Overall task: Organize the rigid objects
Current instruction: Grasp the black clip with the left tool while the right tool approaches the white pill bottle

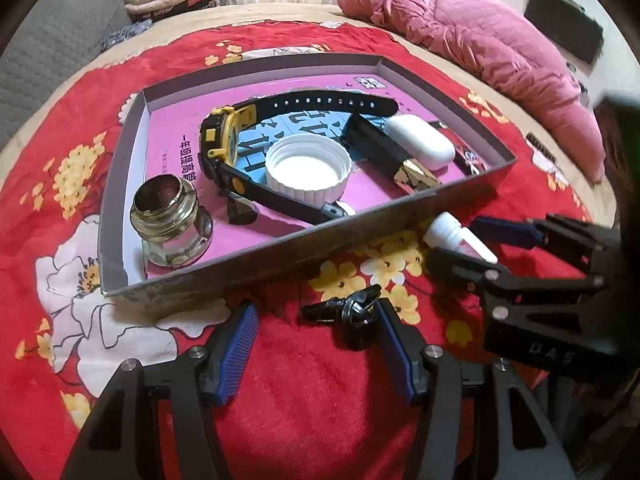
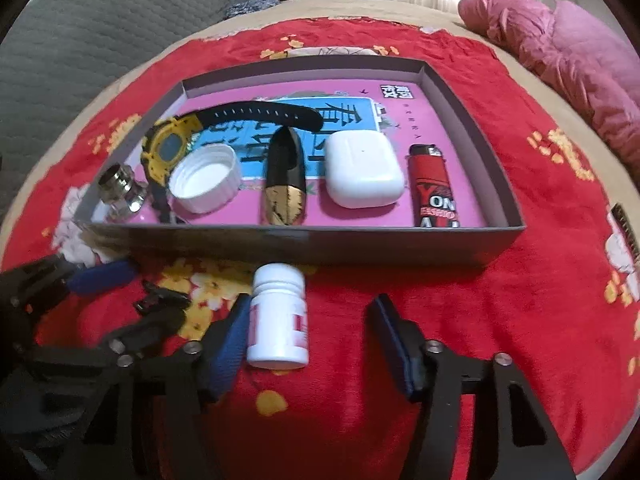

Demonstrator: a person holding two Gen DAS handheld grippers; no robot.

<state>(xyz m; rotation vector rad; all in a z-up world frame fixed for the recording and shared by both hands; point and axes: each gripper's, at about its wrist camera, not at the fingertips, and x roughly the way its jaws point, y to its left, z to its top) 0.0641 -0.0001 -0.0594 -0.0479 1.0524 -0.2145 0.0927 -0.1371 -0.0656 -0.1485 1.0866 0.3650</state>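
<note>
White pill bottle [image 2: 279, 316] lies outside the box [image 2: 304, 242] between the right gripper's [image 2: 310, 336] open, unclamped jaws; the left gripper [image 1: 316, 344] gapes around a black screw [image 1: 344, 310].

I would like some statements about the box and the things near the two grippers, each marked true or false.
1. The white bottle lies inside the box. False: it lies on the red cloth outside, in front of the box wall.
2. The red lighter is in the box, beside the white case. True.
3. The right gripper is clamped on the bottle. False: only one pad is next to it, the other stands apart.
4. The left gripper is empty, with a small black object near one pad. True.
5. The watch is all white. False: it is yellow and black.
</note>
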